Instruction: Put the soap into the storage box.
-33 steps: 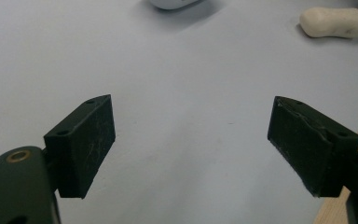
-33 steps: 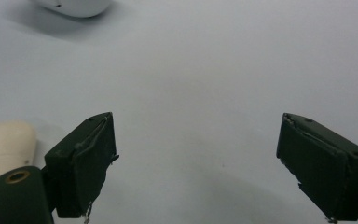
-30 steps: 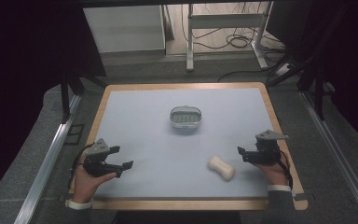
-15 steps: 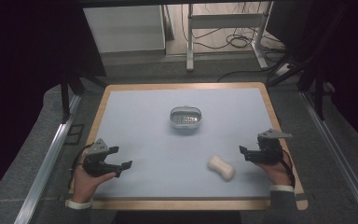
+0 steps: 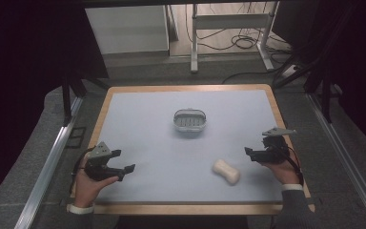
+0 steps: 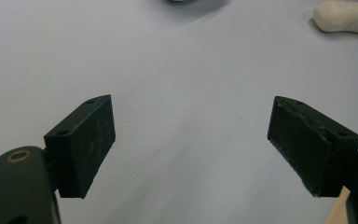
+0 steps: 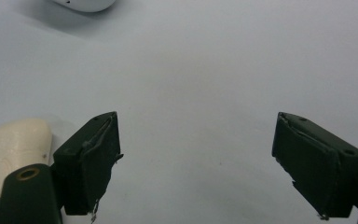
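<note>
An oval white dish point(image 5: 189, 120) with a slatted bottom sits at the middle of the pale mat point(image 5: 152, 129). A cream, peanut-shaped soap bar point(image 5: 226, 172) lies nearer the front, right of centre. My left gripper point(image 5: 125, 161) rests at the front left, open and holding nothing, pointing toward the soap. My right gripper point(image 5: 249, 153) is just right of the soap, open and apart from it. In the left gripper view the gripper point(image 6: 189, 100) stands wide over bare mat, with the soap point(image 6: 347, 16) far off. In the right gripper view the soap point(image 7: 9, 149) lies beside the gripper point(image 7: 196, 116), and the dish point(image 7: 86, 3) lies beyond.
A wooden rim point(image 5: 186, 208) frames the mat. Metal rails point(image 5: 47, 171) run along both sides of the table. A stand's legs point(image 5: 228, 33) and cables point(image 5: 238, 43) lie on the floor behind.
My right gripper has drifted slightly to the right, away from the soap. The left gripper, soap and dish have stayed where they were.
</note>
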A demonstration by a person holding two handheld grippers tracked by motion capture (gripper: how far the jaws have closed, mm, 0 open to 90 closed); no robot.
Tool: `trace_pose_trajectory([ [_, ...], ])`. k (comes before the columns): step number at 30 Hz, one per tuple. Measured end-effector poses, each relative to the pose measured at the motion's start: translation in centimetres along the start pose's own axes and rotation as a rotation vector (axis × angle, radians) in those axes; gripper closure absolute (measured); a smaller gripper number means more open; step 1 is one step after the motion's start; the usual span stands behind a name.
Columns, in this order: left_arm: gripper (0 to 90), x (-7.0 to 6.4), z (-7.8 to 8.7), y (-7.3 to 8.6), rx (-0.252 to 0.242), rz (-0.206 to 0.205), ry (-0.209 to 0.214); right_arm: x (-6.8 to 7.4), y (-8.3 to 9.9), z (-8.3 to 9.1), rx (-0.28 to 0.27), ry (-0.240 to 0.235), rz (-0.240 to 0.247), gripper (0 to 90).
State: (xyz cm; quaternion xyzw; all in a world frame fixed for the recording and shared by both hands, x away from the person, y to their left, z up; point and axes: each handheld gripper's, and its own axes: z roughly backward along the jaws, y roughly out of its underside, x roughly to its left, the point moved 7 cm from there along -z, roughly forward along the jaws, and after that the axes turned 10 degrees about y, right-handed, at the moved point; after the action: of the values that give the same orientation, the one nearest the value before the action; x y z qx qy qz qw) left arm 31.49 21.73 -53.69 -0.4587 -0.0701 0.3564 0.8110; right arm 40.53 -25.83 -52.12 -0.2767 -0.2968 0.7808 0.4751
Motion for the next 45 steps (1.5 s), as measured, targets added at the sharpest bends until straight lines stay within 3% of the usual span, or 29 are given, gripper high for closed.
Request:
trace_pose_trajectory([
  [22, 15.4, 0.0, -0.2, -0.1, 0.003, 0.002, 0.009, 1.8, -1.6, 1.0, 0.051, -0.037, 0.068, 15.2],
  [27, 15.3, 0.0, -0.3, -0.1, 0.006, 0.002, 0.013, 2.6, -1.9, 1.3, 0.064, -0.055, 0.080, 16.6],
  [37, 15.3, 0.0, -0.3, -0.1, 0.004, 0.001, 0.019, 4.9, -1.7, 1.6, 0.119, -0.098, 0.156, 21.6],
  [45, 15.3, -0.1, -0.4, -0.1, 0.004, 0.001, 0.023, 7.1, -1.3, 1.3, 0.193, -0.128, 0.225, 23.9],
])
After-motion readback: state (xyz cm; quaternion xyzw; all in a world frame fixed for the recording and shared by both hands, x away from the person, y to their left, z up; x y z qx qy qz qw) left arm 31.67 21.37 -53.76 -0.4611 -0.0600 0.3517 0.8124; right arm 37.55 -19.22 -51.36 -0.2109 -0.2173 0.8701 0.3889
